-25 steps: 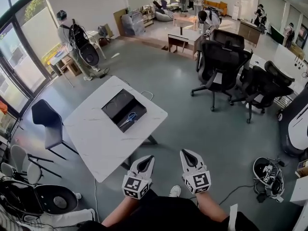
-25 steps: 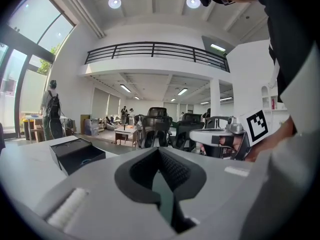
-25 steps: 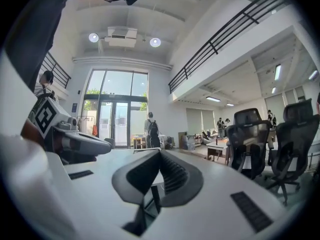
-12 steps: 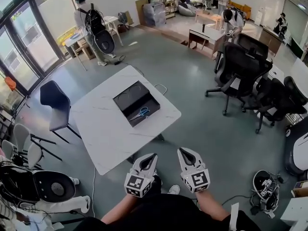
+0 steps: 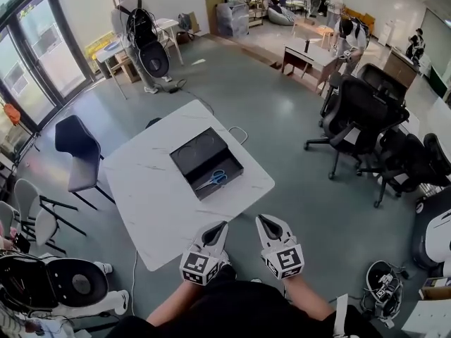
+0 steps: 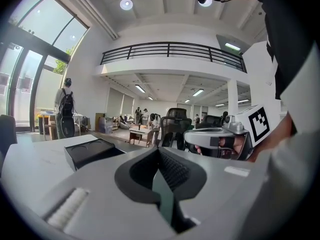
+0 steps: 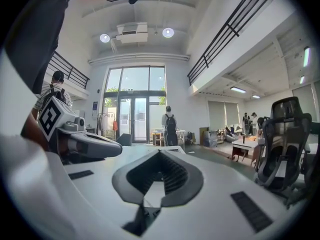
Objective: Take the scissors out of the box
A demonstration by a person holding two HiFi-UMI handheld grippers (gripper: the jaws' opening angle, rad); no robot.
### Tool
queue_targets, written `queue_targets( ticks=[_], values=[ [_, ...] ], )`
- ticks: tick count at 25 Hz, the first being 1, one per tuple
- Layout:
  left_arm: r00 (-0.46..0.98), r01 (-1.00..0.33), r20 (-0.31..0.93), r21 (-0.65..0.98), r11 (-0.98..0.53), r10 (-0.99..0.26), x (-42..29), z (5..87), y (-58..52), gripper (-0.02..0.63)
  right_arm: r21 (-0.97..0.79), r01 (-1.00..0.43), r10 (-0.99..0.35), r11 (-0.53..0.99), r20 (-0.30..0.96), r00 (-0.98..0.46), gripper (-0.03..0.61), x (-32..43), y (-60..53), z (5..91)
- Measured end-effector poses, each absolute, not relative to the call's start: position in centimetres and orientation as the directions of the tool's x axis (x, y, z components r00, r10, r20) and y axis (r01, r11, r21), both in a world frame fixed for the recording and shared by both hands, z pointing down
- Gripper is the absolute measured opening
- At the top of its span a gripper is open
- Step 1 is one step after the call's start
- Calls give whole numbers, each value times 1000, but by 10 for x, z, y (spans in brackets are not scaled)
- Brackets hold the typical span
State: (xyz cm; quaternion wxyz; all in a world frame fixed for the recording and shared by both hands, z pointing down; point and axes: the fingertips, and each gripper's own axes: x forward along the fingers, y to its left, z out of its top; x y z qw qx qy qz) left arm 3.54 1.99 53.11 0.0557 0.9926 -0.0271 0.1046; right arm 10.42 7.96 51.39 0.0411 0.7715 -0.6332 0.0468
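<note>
A square table (image 5: 151, 210) with a white, marble-veined top fills the centre of the head view, on a smooth grey floor; on its right half lies a black rectangular box (image 5: 194, 150), matte and sharp-cornered, set at a slant to the table's edges. The upper-left half of the box shows two shallow round recesses; the lower-right half is a deeper open compartment, and the scissors (image 5: 213, 179) lie flat in it, with light blue loop handles toward the right and thin pale blades pointing lower left.

At the bottom centre of the frame, the left gripper (image 5: 217, 229) and the right gripper (image 5: 266, 224) are side by side, just short of the table's near edge and well apart from the box; each is a white plastic shell tapering to dark ribbed pads, with a black-and-white marker cube behind. In each gripper's own view the ribbed pads meet, with nothing between them; both are closed and empty. Black mesh-backed office chairs (image 5: 359, 111) stand at the right.
</note>
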Motion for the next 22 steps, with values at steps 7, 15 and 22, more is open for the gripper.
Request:
queue_targets(
  ticks=[7,15,22],
  values=[
    [980,-86,189,114,-990,-63,48,526,-38,9,41,-987,-980,-154,124,158,8,113,15,504],
    [983,-96,172,138,-986,-71,51,531,-86,9,77,-982,-974,-170,139,180,8,125,-29,502],
    [978,-147,169,157,-977,-120,46,535,-115,9,102,-984,-972,-147,172,163,8,130,-49,504]
  ],
)
